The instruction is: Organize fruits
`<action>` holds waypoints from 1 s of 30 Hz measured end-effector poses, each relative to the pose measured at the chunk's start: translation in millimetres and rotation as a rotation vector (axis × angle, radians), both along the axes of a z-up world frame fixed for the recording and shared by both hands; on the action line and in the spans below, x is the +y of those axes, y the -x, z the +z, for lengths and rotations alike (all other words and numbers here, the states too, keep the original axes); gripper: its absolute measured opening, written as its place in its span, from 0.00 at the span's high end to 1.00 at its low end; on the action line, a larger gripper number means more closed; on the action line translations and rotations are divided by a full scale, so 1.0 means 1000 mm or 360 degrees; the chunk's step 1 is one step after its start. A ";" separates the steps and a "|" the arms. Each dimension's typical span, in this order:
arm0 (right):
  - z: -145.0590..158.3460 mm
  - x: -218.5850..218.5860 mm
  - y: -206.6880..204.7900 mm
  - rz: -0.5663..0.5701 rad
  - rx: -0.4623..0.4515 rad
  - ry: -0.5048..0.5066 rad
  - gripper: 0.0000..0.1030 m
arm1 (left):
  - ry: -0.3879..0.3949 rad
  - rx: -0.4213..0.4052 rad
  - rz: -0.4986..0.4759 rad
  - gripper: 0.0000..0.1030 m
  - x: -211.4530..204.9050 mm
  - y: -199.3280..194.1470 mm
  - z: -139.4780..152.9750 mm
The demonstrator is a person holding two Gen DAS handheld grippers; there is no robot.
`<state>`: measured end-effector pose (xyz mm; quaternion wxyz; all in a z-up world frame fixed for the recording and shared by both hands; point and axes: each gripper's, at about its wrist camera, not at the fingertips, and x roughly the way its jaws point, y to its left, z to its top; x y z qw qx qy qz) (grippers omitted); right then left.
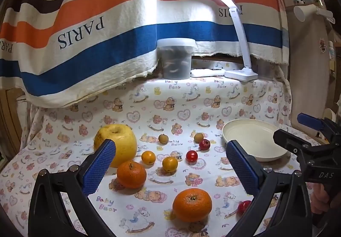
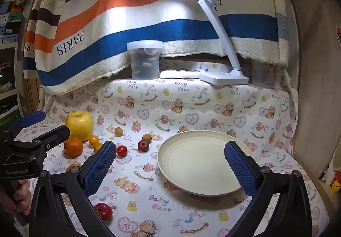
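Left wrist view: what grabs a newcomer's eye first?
The lit white desk lamp arcs over the back of the table, glaring against a striped orange, blue and brown cloth printed PARIS. On the bear-print tablecloth, a big yellow apple sits at left among small round fruits, with two oranges nearer, one beside the apple and one closest to the camera. An empty cream plate lies at right.

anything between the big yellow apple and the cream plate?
Yes. In the left wrist view, between the large yellow apple and the round cream plate lie two small brown fruits, a dark red fruit and a glossy red tomato.
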<state>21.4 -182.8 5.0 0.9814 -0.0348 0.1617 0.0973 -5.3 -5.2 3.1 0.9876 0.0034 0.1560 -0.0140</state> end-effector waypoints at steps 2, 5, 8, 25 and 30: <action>0.000 0.000 0.000 -0.0003 -0.0002 -0.0001 0.01 | 0.0006 -0.0005 0.0015 0.00 0.001 0.001 0.000; -0.001 -0.001 0.001 -0.0020 -0.0023 -0.0006 0.01 | 0.0006 -0.0005 0.0015 0.00 0.002 0.001 -0.001; -0.001 0.000 0.003 -0.0038 -0.0029 0.0007 0.01 | -0.0005 0.0012 0.0001 0.00 0.001 -0.001 -0.001; 0.001 -0.003 0.006 -0.0051 -0.0035 -0.0013 0.00 | -0.0016 0.0060 0.0026 0.00 0.001 -0.004 -0.005; 0.001 -0.002 0.005 -0.0050 -0.0036 -0.0014 0.00 | -0.0018 0.0058 0.0026 0.00 0.000 -0.003 -0.004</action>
